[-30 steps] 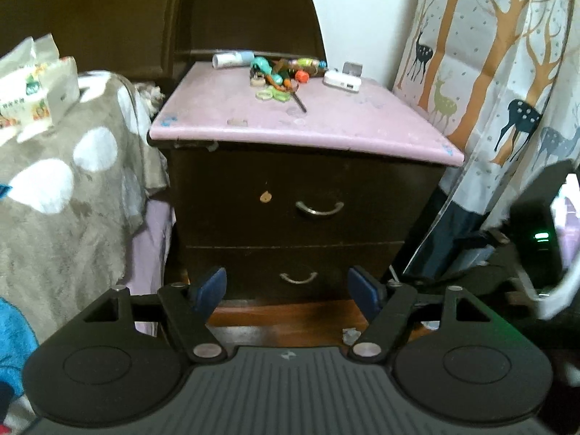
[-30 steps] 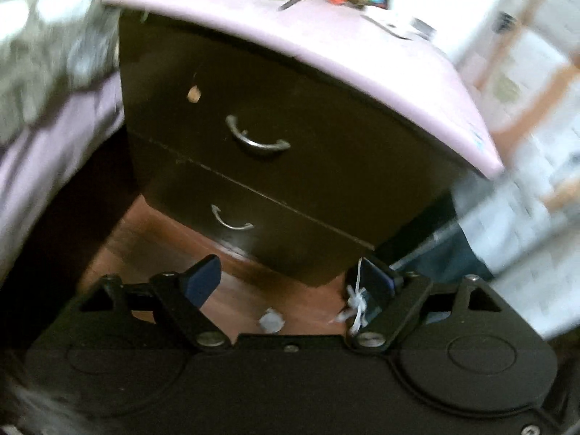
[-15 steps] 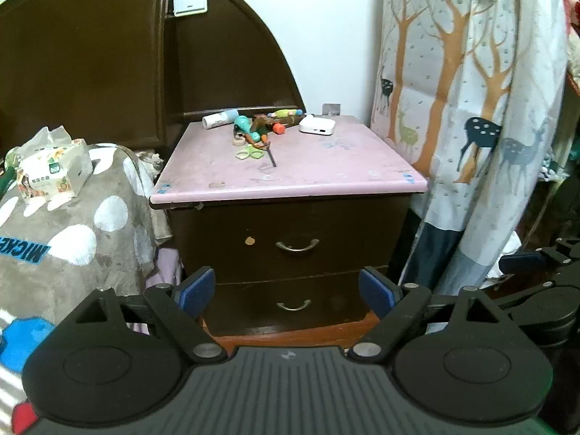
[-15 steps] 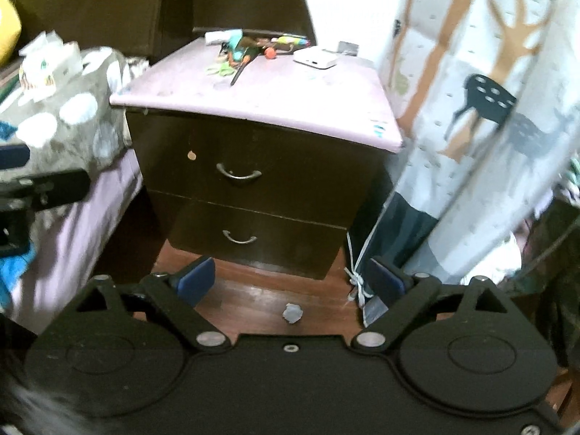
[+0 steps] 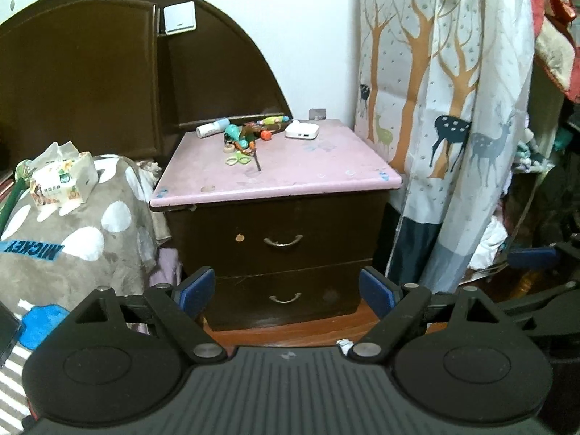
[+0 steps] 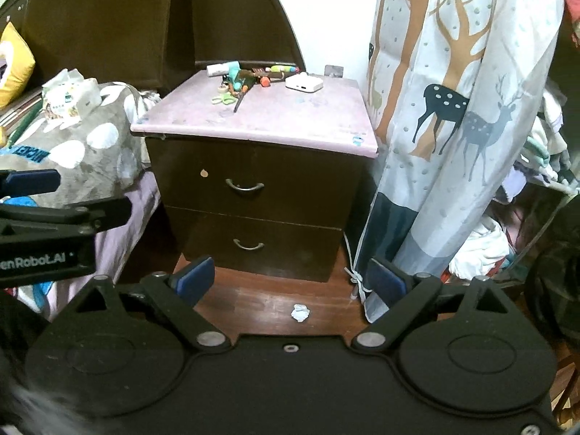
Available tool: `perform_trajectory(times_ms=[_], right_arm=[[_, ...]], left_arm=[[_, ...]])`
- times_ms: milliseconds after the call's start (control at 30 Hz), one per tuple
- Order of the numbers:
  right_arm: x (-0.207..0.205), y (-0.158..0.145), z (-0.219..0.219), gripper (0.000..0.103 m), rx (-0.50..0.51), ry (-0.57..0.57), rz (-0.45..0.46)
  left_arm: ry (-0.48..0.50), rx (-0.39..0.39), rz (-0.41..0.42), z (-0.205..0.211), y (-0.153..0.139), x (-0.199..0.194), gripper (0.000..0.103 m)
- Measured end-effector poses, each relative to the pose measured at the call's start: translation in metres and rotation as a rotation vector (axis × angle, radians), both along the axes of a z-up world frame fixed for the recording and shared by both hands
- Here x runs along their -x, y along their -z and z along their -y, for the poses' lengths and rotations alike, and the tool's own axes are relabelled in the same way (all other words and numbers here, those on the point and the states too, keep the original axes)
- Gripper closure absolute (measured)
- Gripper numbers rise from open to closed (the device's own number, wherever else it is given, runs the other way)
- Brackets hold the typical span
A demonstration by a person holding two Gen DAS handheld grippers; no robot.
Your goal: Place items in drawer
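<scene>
Ahead of me, the dark nightstand (image 5: 275,232) is standing with both drawers shut, the top drawer (image 5: 282,233) above the bottom drawer (image 5: 284,295). I am holding my left gripper (image 5: 286,286) and right gripper (image 6: 291,277) wide apart, both gripping nothing. Scissors (image 5: 238,160), a white box (image 5: 301,130) and small toys (image 5: 250,134) are lying on its pink top (image 5: 308,166).

A dark wooden two-drawer nightstand (image 5: 275,232) is carrying, on its pink top, a white box (image 5: 301,131), green scissors (image 5: 238,160) and clustered small items (image 5: 250,132).
</scene>
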State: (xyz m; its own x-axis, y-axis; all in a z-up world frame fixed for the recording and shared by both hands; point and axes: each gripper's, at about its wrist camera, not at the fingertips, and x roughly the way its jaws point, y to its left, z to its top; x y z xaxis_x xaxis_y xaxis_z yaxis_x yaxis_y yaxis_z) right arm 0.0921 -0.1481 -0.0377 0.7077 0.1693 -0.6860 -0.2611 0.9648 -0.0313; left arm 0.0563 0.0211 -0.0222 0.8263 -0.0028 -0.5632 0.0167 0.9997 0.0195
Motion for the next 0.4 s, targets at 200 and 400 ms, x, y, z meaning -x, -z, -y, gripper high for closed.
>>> perform_trajectory(times_ms=[200, 400], right_arm=[[0.015, -0.004, -0.002, 0.01, 0.011, -0.025, 0.024], [0.02, -0.005, -0.005, 0.01, 0.01, -0.041, 0.027]], left_arm=[[-0.007, 0.008, 0.019, 0.0, -0.011, 0.011, 0.016], [0.012, 0.012, 0.042, 0.001, -0.016, 0.021, 0.016]])
